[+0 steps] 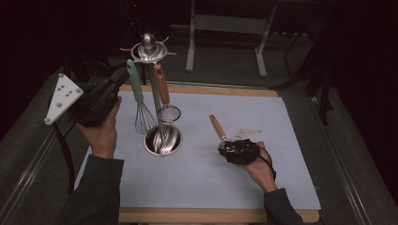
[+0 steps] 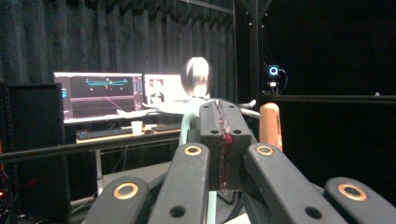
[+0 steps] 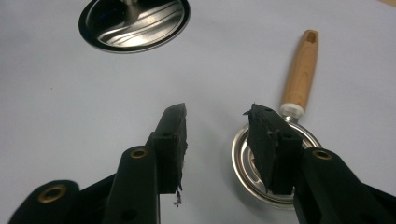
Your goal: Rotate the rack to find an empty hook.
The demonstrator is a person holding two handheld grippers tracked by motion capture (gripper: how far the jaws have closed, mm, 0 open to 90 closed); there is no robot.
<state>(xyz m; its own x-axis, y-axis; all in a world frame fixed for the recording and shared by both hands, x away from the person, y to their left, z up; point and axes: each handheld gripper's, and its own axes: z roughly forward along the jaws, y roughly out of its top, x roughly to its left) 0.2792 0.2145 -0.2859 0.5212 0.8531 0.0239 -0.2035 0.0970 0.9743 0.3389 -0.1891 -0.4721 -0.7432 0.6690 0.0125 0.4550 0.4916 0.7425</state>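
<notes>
A metal utensil stand [image 1: 149, 50] rises from its round base [image 1: 163, 140] on the pale mat. A teal-handled whisk [image 1: 137, 89] and a wooden-handled strainer [image 1: 162, 84] hang from its ring. My left gripper [image 1: 123, 75] is up by the top of the whisk. In the left gripper view it [image 2: 219, 109] is shut, pads pressed together, with the teal handle [image 2: 187, 126] just behind them. I cannot tell whether they touch. A wooden-handled ladle [image 1: 217, 125] lies on the mat. My right gripper [image 3: 217, 114] hovers open over the ladle's bowl [image 3: 245, 158], gripping nothing.
The mat [image 1: 244, 112] covers a wooden table [image 1: 197, 215] with bare mat at the right and front. A metal frame [image 1: 225, 23] stands behind the table. Monitors [image 2: 98, 93] and a paper cup [image 2: 136, 127] sit on a desk beyond.
</notes>
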